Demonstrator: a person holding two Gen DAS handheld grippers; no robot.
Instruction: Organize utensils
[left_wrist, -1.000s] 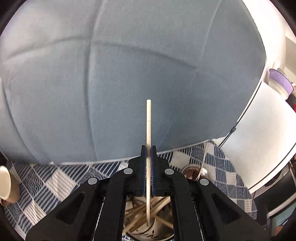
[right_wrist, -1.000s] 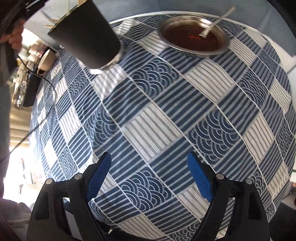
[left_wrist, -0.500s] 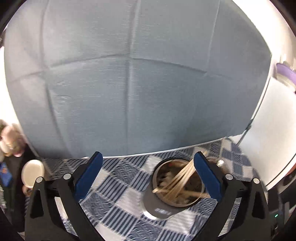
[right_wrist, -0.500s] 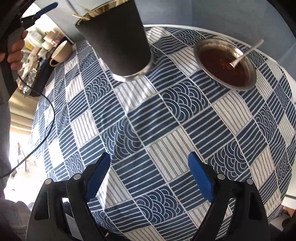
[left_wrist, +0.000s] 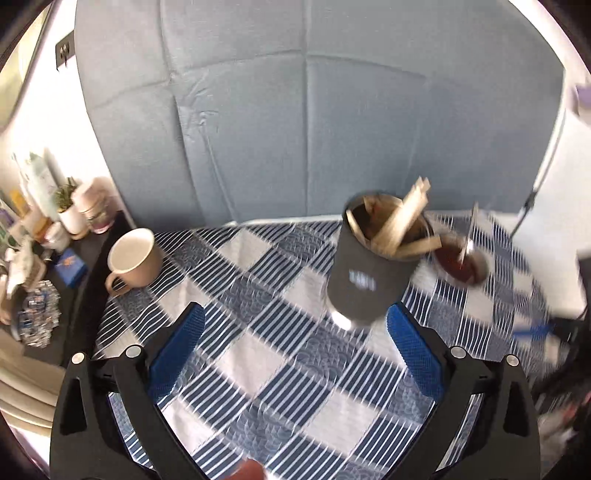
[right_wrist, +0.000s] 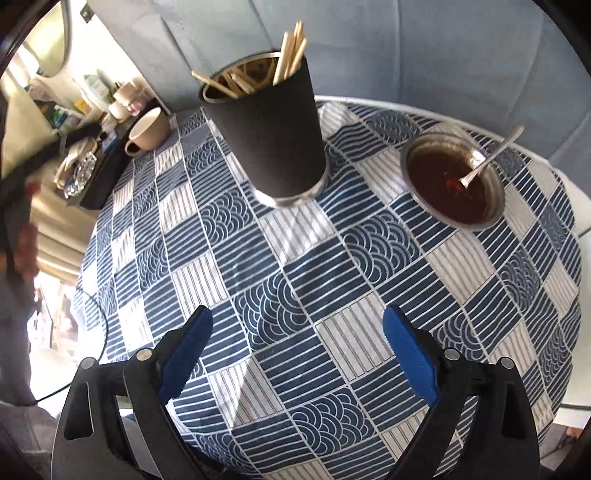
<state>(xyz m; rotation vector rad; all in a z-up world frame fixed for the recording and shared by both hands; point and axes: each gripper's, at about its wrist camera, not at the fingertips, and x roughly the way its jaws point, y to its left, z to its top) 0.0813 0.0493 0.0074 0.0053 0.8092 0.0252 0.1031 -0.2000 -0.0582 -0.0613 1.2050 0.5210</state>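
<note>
A black cup (left_wrist: 364, 277) full of wooden sticks (left_wrist: 400, 225) stands on the blue-and-white patterned tablecloth (left_wrist: 258, 354). It also shows in the right wrist view (right_wrist: 269, 136), with the sticks (right_wrist: 255, 70) poking out of its top. My left gripper (left_wrist: 293, 347) is open and empty, just short of the cup. My right gripper (right_wrist: 297, 354) is open and empty over the cloth, well short of the cup.
A metal bowl of brown sauce (right_wrist: 452, 181) with a spoon (right_wrist: 491, 155) in it sits right of the cup; it also shows in the left wrist view (left_wrist: 461, 258). A beige mug (left_wrist: 133, 260) stands at the far left table edge. A cluttered side shelf (left_wrist: 40, 240) lies left. A blue cushioned backrest (left_wrist: 295, 129) rises behind.
My left gripper opened and let a wooden stick drop into the cup, then drew back and tilted down. My right gripper drew back a little; the cup and bowl sit lower in its view.
</note>
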